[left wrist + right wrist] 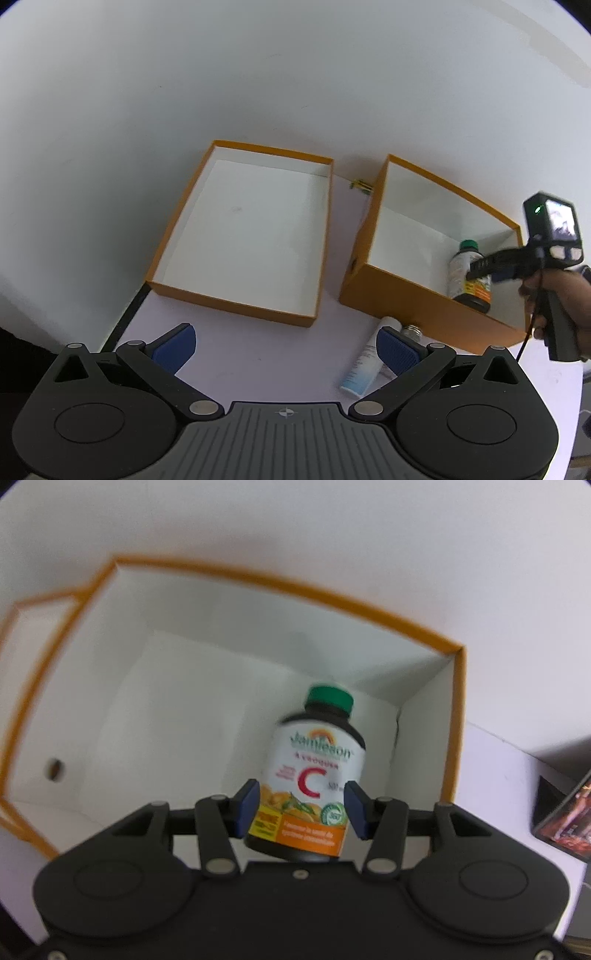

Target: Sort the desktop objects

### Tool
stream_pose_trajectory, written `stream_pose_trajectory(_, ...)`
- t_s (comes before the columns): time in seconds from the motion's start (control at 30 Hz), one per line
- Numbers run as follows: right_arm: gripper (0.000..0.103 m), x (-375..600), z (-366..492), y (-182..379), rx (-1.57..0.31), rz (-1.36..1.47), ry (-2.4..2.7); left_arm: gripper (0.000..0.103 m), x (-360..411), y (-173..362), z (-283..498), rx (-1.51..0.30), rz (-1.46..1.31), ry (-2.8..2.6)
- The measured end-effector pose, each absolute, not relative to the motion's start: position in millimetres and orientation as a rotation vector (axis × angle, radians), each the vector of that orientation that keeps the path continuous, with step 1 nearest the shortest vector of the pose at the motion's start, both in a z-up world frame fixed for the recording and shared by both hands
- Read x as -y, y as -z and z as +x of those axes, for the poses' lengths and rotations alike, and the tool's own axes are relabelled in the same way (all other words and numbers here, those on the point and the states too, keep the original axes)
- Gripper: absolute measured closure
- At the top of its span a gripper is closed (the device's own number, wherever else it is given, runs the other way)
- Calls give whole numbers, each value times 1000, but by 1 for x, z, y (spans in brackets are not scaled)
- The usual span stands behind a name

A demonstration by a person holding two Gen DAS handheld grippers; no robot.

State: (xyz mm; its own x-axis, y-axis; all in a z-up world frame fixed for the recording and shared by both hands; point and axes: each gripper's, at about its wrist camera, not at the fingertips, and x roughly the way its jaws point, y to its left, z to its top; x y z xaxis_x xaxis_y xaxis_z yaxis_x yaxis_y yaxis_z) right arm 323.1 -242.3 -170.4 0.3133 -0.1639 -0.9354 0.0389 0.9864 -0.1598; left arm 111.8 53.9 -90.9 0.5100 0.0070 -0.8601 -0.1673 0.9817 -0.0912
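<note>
A dark vitamin bottle (pixel 314 775) with a green cap and an orange and white label sits tilted between my right gripper's (pixel 301 808) blue pads, which press its sides. It hangs inside the deeper orange box (pixel 456 720), near its right corner. In the left wrist view the same bottle (pixel 469 273) shows in that box (pixel 406 299), with the right gripper (pixel 480 267) across it and a hand on the handle. My left gripper (pixel 286 339) is open over the table. A white tube (pixel 364 363) lies by its right finger.
A shallow orange box (pixel 236 306) with a bare white floor lies left of the deep one. A small metal cap (pixel 412 330) rests by the tube, a small green and yellow item (pixel 360 184) between the boxes. The table's dark edge (pixel 125 321) runs left. A dark card (pixel 565 827) lies right.
</note>
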Motion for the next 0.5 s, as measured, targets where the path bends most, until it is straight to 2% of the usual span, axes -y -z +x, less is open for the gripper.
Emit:
stream_pose_trajectory(0.4, 53, 236, 322, 174, -1223, -148, 195, 0, -62, 89, 107, -1026, -176, -109)
stream_pose_trajectory(0.5, 50, 236, 303, 146, -1148, -89, 140, 0, -62, 90, 108, -1027, -176, -103)
